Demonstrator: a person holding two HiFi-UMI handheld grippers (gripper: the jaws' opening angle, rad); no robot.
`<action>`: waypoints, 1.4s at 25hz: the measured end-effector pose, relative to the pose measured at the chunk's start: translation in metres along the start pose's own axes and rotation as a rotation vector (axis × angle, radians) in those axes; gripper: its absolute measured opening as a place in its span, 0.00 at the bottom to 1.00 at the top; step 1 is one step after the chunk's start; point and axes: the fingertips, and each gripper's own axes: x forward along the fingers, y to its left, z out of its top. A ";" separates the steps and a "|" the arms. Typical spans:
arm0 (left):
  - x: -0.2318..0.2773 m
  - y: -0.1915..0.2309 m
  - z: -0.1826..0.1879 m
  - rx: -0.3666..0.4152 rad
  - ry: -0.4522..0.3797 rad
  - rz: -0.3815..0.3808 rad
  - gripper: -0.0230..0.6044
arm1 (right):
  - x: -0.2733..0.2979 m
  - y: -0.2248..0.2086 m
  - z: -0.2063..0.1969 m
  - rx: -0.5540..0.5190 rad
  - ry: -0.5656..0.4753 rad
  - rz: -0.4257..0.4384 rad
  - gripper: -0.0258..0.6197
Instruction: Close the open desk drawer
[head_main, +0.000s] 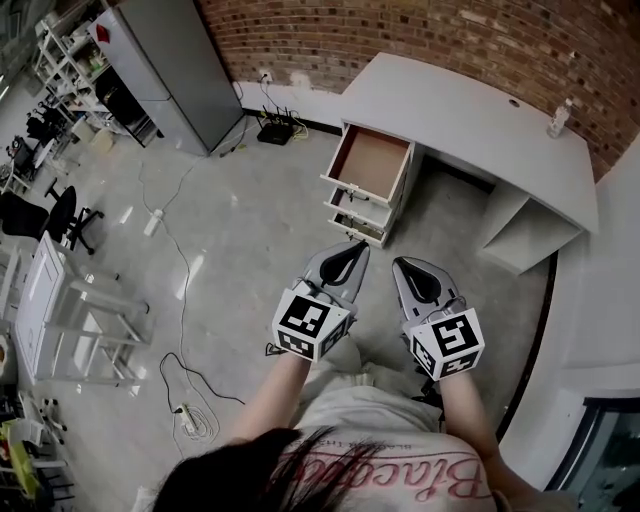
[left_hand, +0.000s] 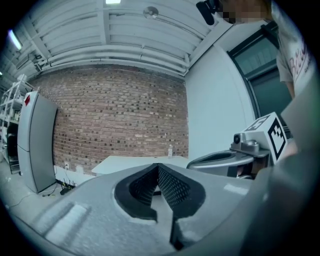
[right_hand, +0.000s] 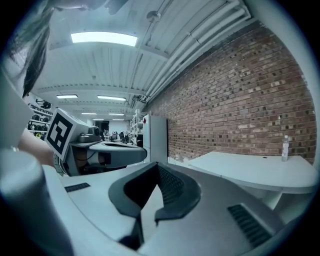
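- Open desk drawer (head_main: 370, 160): the top drawer of a three-drawer unit under the white desk (head_main: 470, 110), which stands against the brick wall (head_main: 420, 35). It is pulled well out toward the person.
- Key relation: in the head view the drawer lies ahead of both grippers, up and slightly left, and well apart from them, with bare floor (head_main: 250, 250) between.
- Axis: the drawer's front panel runs across the line of approach. Its sliding axis runs away from the person, into the unit and toward the wall, so the closing push probably follows that line.
- Nearer hand: the left gripper (head_main: 345, 262) points almost straight at the drawer front and appears the nearer. The right gripper (head_main: 422, 280) sits just beside it, offset toward the desk's knee space.
- Left gripper (left_hand: 159, 187): jaws together, nothing between them.
- Right gripper (right_hand: 152, 192): jaws likewise closed and empty.
- Contents: the open drawer shows a bare brown bottom, and no item can be made out inside.
- Lower drawers (head_main: 358, 218): both appear to stand slightly out, though how far cannot be told.
- Desk top: a small bottle (head_main: 558, 120) stands near the far end, clear of the drawer unit.
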 end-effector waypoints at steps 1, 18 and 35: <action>0.004 0.002 0.000 -0.001 0.002 0.004 0.05 | 0.003 -0.004 0.000 0.007 0.000 0.002 0.06; 0.094 0.100 -0.020 -0.042 0.014 0.026 0.05 | 0.113 -0.078 -0.013 0.053 0.053 0.003 0.06; 0.193 0.245 -0.058 -0.157 0.032 -0.006 0.16 | 0.272 -0.148 -0.025 0.095 0.146 -0.044 0.06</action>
